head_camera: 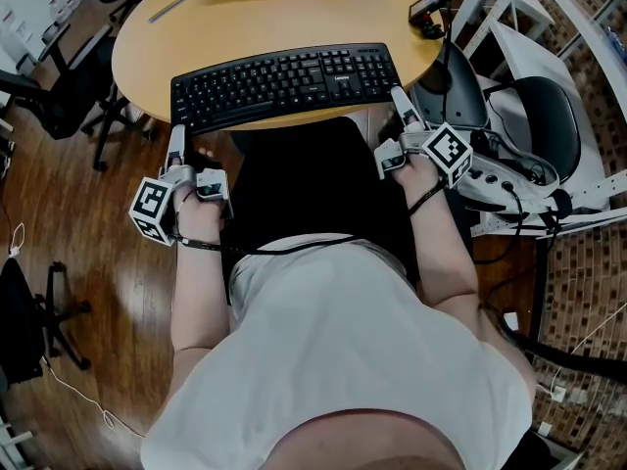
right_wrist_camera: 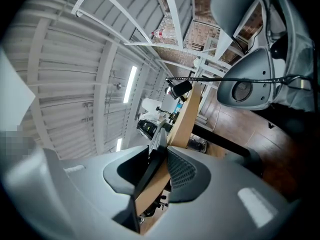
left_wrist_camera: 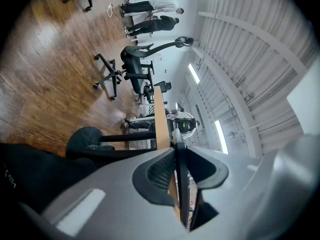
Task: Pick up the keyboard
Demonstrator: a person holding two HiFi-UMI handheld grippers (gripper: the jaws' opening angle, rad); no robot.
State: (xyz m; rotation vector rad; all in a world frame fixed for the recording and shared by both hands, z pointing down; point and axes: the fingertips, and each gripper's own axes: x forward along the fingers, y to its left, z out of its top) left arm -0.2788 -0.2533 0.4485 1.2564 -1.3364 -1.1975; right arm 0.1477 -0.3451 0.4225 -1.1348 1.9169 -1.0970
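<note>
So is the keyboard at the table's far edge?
No, the keyboard lies along the near edge of the table, the left gripper and right gripper at its ends.

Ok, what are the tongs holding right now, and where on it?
Both grip the keyboard: the left tongs on its near left corner, the right tongs on its near right corner.

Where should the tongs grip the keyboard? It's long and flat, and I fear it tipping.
Take its two short ends near the front corners, where the keyboard reaches the rim of the table, coming from the person's side with a jaw on each face. It is long, thin and flat, so one hold per end keeps it level. The left tongs and right tongs sit there.
</note>
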